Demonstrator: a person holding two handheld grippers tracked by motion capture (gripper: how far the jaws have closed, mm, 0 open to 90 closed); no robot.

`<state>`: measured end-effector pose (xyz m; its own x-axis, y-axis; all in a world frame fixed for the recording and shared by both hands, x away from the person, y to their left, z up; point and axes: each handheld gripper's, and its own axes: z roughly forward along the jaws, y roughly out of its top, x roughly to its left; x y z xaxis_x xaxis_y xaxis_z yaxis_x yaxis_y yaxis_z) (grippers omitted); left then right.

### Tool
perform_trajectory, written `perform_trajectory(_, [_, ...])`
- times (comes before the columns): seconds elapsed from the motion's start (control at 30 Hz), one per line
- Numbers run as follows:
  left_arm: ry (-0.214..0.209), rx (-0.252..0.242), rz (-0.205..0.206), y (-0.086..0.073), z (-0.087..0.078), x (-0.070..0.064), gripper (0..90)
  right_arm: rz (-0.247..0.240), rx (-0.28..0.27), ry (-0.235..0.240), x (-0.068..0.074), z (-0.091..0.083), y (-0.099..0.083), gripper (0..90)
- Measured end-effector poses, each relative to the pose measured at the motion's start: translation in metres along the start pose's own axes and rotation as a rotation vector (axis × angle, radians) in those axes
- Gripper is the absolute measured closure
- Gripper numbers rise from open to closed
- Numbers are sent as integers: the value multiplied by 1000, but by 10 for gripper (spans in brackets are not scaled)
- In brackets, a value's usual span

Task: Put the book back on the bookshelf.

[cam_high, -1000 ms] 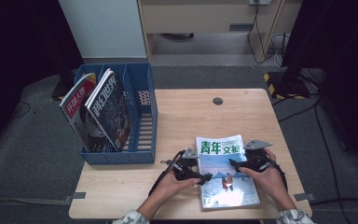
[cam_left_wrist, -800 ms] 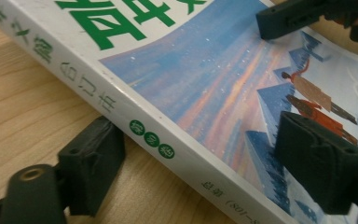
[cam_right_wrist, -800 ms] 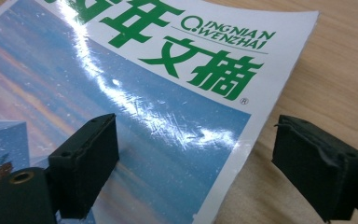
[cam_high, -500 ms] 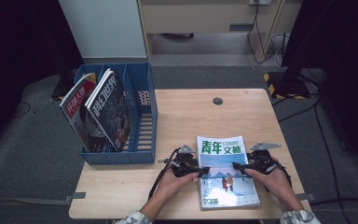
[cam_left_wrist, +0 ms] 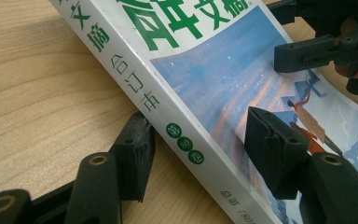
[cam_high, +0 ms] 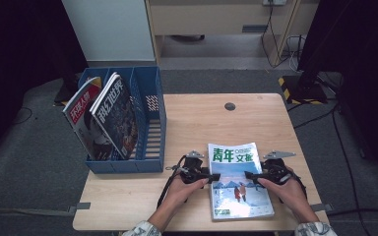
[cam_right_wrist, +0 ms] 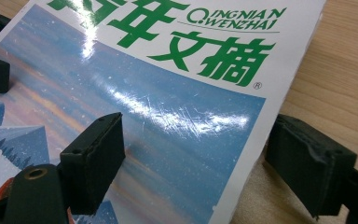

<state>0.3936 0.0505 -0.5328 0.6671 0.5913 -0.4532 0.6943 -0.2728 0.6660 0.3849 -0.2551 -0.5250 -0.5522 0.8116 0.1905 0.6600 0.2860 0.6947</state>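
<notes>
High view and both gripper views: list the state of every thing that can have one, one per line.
Magazine: closed, lying flat on the table, cover up.
Left gripper: open, jaws straddling the magazine's spine edge.
Right gripper: open, jaws straddling the magazine's opposite edge.
Blue file rack: upright, right compartment empty.
Two magazines in the rack: closed, standing, leaning.

From above our side we look forward and down over the whole table [cam_high: 256, 118]. Our two gripper cameras sit low and close, facing each other across the magazine [cam_high: 238, 179], which all three views share.
</notes>
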Motion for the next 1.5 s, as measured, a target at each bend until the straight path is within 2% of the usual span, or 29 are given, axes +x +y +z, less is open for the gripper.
perform_trajectory(0.2, [0,2,14,1,1,-1,405,5,-2,6,5,3,2,194])
perform_trajectory(0.43, [8,3,29,1,2,-3,400,-30,5,1,8,3,2,167])
perform_trajectory(0.6, [6,4,27,1,2,-3,401,-7,56,32,6,-5,-5,114])
perform_trajectory(0.67, [5,5,25,1,2,-2,401,7,69,52,5,-8,-8,135])
perform_trajectory(0.73, [6,8,23,1,2,-2,403,-9,60,81,9,-8,-10,149])
perform_trajectory(0.87, [1,10,20,2,1,-1,403,-12,75,68,11,-7,-8,153])
perform_trajectory(1.03, [6,1,5,2,-1,1,415,10,68,61,16,-4,-6,168])
perform_trajectory(1.2, [17,-27,-6,4,-8,4,468,4,57,70,22,2,-3,183])
perform_trajectory(1.5, [23,-33,-4,9,-16,6,533,3,56,71,29,7,0,191])
